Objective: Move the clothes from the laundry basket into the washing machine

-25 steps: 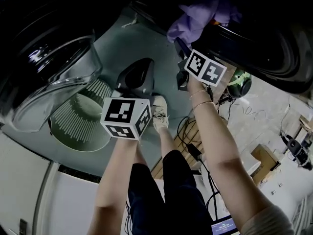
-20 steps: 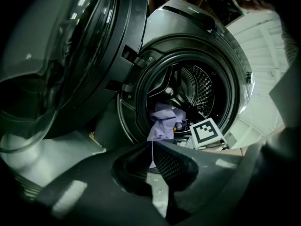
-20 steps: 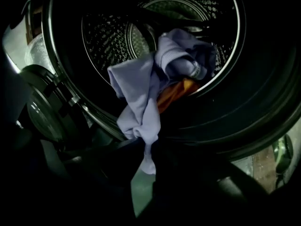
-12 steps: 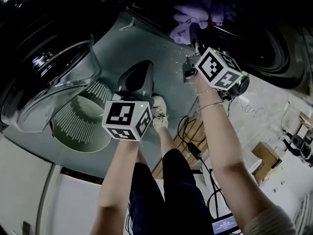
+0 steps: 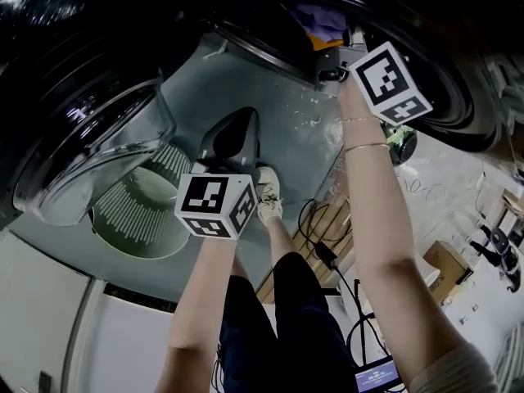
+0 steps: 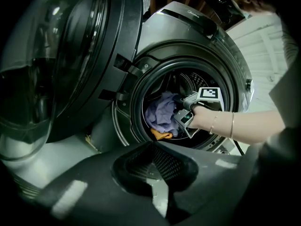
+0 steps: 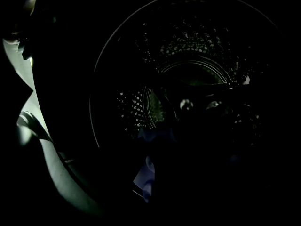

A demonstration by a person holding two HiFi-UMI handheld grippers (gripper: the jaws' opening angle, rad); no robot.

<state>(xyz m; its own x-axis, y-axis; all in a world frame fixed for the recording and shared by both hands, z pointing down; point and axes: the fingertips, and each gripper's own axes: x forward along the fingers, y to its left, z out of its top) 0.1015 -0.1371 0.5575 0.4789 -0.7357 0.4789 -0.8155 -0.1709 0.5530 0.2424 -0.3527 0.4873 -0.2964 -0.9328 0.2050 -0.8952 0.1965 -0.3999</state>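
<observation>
Inside drum (image 6: 192, 79), right gripper (image 6: 178, 118) higher, clamping lilac garment (image 6: 160, 113)

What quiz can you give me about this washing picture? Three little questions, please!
1. True or false: the washing machine has its door open.
2. What colour is the big garment in the drum? A red, B purple, C green.
3. Fill in: the ____ gripper reaches to the drum opening.
Key: 1 true; 2 B; 3 right.
</observation>
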